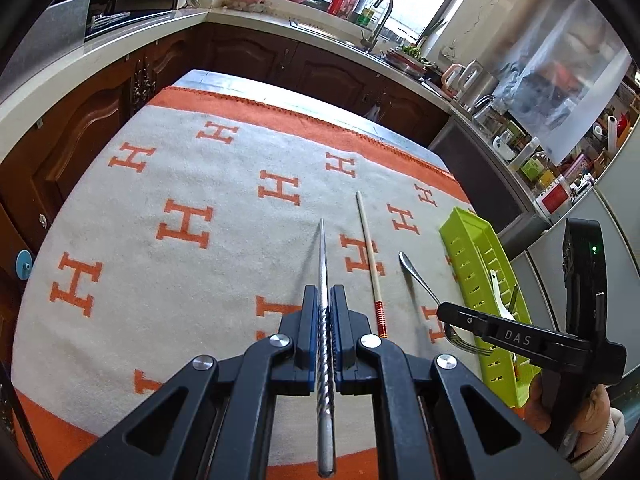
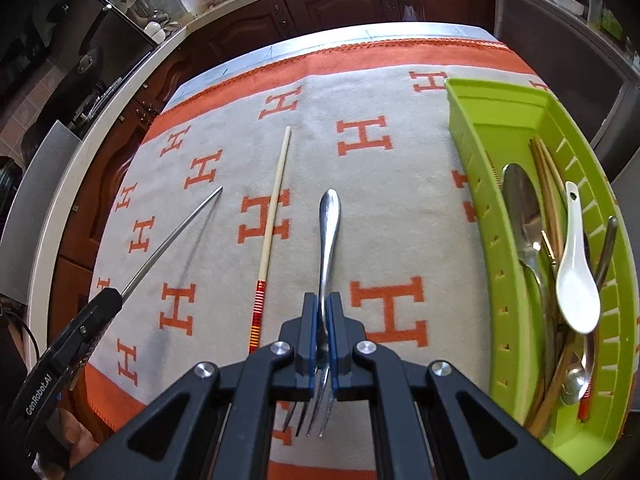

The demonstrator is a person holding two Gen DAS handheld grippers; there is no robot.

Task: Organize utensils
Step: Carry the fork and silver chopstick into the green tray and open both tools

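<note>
The left gripper (image 1: pixel 324 308) has its fingers (image 1: pixel 309 320) closed on a metal chopstick (image 1: pixel 323 264). The chopstick lies along the gap between the fingers, with its twisted end toward the camera and its thin tip pointing away over the cloth (image 1: pixel 160 280). In the right wrist view, the tip stands off the cloth and casts a shadow beside it.

The cloth is grey with orange H marks and an orange border, and it covers the tabletop (image 2: pixel 304 46).

A wooden chopstick (image 2: pixel 272 216) lies flat on the cloth between the two grippers. Its red-banded end points toward the camera. It touches neither gripper.

The right gripper (image 2: pixel 324 320) has its fingers (image 2: pixel 338 320) closed on a fork (image 2: pixel 329 232) near the neck. The tines point back toward the camera; the handle extends forward over the cloth.

A green tray (image 2: pixel 460 128) sits at the right edge of the cloth. It holds a white spoon (image 2: pixel 576 276), metal spoons (image 2: pixel 520 208) and wooden utensils, which overlap.
</note>
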